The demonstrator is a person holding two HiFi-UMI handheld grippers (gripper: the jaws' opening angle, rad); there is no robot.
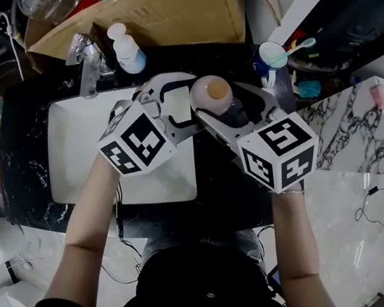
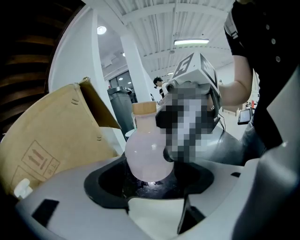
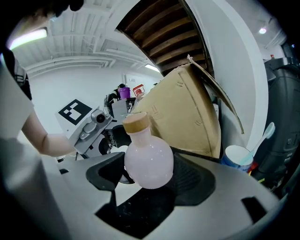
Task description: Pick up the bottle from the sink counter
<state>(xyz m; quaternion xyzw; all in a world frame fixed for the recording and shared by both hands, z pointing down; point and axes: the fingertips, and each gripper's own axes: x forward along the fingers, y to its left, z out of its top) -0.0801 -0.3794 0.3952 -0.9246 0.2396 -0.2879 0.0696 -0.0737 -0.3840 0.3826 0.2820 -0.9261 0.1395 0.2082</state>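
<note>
Black marbled table (image 1: 21, 156) with white sink (image 1: 79, 147): the bottle (image 1: 211, 94) is held above the sink's far corner, clamped in the right gripper's (image 3: 149, 174) jaws, the left gripper's (image 2: 149, 180) jaws set wide around it; lift judged done.

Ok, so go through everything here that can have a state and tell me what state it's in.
bottle: upright, cap on, between both grippers' jaws.
right gripper: shut on the bottle.
left gripper: jaws around the bottle, grip unclear.
cardboard box: open, flap sticking out.
cup: upright, a utensil standing in it.
</note>
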